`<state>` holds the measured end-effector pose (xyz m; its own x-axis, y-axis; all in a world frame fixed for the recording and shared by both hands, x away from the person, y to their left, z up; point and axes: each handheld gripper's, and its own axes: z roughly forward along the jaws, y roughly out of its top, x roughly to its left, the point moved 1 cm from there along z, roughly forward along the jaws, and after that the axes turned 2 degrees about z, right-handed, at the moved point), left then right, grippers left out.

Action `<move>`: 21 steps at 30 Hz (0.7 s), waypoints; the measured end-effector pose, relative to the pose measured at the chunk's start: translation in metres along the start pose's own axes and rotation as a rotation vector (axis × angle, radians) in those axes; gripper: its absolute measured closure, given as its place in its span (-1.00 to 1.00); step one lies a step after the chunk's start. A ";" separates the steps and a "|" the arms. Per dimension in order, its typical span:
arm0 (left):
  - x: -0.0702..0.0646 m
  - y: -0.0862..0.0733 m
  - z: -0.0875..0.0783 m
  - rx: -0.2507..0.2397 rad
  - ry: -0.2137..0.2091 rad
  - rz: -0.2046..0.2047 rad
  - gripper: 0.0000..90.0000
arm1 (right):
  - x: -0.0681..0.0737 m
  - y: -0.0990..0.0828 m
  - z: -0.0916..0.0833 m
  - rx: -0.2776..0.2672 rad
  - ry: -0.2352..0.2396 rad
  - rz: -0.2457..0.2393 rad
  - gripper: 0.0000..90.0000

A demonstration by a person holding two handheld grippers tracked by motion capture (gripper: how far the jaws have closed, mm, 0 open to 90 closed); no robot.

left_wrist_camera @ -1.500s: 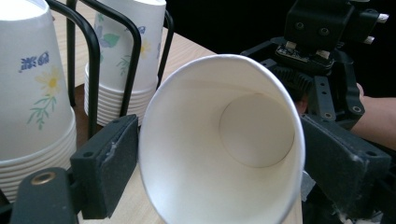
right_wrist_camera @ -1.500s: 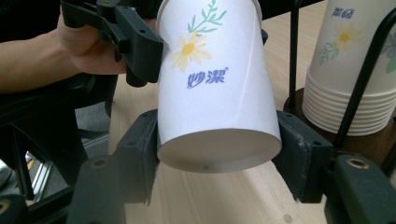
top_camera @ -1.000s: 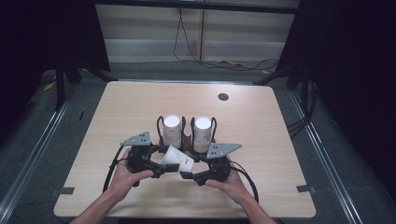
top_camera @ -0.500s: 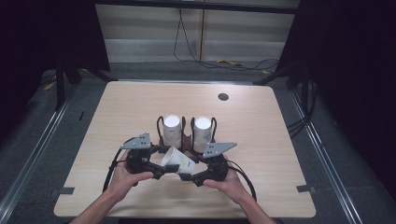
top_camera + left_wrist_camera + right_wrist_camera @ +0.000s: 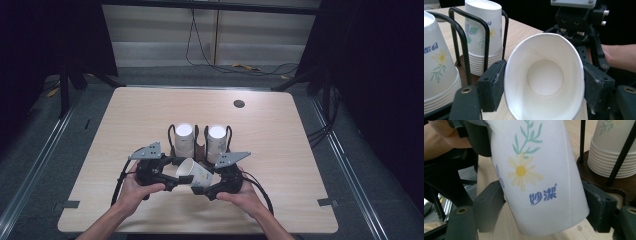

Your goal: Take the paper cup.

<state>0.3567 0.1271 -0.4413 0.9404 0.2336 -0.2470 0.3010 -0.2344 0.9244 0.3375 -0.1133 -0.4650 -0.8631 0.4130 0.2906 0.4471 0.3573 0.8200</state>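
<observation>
Pale wooden table [image 5: 280,130], dark studio | left gripper [image 5: 541,82] clamped on paper cup [image 5: 194,172] rim | right gripper [image 5: 541,207] jaws just spread off cup base | handover to left apparently complete

Right tool [image 5: 199,186] jaws have just been opening around the paper cup's [image 5: 195,172] base; pads now slack, cup still between them.

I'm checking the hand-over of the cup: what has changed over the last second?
The right claw has just been opening around the paper cup; its jaws now stand a little off the cup's base end, which still lies between them. The left claw stays clamped on the cup's rim, squeezing it oval. Both hands, the cup and the two stacks in the rack kept their places.
</observation>
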 end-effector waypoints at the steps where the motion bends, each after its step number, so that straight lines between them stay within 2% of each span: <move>1: 0.000 0.000 0.000 -0.005 -0.003 -0.005 -0.39 | 0.000 0.000 0.000 0.001 0.000 -0.001 -0.49; 3: -0.001 0.001 -0.001 -0.007 -0.012 -0.012 -0.39 | 0.000 0.000 0.001 0.008 -0.005 0.001 -0.54; 5: 0.000 0.001 -0.002 -0.009 -0.007 -0.014 -0.40 | -0.001 -0.001 0.002 0.019 0.004 0.008 -0.55; 12: 0.002 0.001 -0.006 -0.007 0.013 -0.017 -0.44 | -0.001 -0.002 0.001 0.027 -0.010 0.016 -0.61; 21: 0.010 -0.002 -0.011 0.001 0.038 -0.034 -0.45 | -0.005 -0.002 -0.011 0.034 -0.037 0.033 -0.62</move>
<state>0.3637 0.1403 -0.4422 0.9230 0.2768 -0.2674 0.3330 -0.2263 0.9154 0.3386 -0.1255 -0.4630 -0.8387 0.4553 0.2987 0.4838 0.3711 0.7926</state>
